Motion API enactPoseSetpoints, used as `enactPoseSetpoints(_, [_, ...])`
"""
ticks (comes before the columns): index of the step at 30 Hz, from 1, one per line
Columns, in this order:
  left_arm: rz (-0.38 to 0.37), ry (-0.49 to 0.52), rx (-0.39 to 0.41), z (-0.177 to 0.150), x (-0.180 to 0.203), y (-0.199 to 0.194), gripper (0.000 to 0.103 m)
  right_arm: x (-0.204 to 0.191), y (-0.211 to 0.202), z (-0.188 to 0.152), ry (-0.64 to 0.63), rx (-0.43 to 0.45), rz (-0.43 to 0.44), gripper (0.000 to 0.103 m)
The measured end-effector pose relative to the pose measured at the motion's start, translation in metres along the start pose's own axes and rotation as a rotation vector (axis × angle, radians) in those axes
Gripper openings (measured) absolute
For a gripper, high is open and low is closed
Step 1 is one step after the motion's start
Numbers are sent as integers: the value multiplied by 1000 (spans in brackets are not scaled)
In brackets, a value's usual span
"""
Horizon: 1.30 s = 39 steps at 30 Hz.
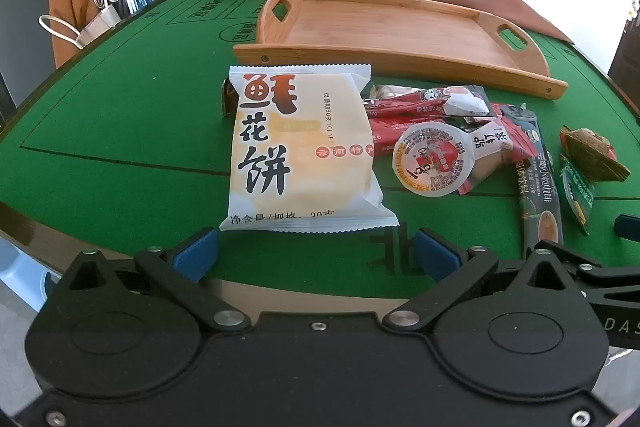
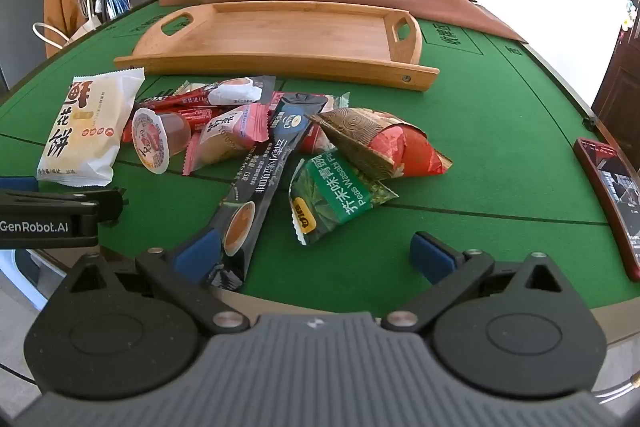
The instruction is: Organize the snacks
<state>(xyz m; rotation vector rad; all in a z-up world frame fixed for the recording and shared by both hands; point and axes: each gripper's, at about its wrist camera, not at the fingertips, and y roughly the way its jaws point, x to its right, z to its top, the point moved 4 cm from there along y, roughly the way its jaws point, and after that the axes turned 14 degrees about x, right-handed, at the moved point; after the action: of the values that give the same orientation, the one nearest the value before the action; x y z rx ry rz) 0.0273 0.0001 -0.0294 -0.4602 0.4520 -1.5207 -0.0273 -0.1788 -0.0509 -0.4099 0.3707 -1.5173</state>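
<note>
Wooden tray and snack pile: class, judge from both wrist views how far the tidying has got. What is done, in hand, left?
Done: nothing yet; the wooden tray shows no snacks inside. In hand: nothing; the left gripper and right gripper are both open, above the table's near edge. Left: the whole pile, including the white pastry packet, jelly cup, coffee stick and green pea packet.

Two bright, sharp fisheye views of a green table (image 1: 120, 131) in daylight.
We see white, blown-out light behind the wooden tray (image 2: 280, 31), washing out the wall there. Shadows in front of the tray are soft and short. Glare glints off the snack wrappers. Straight edges bow strongly toward the dark rounded corners. We find no motion blur.
</note>
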Motion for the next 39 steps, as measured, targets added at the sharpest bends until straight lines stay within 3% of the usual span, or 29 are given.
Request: enactPoseSetpoints(39, [2, 2, 8, 0, 0, 0, 103, 0, 0, 0, -2, 4, 4, 103])
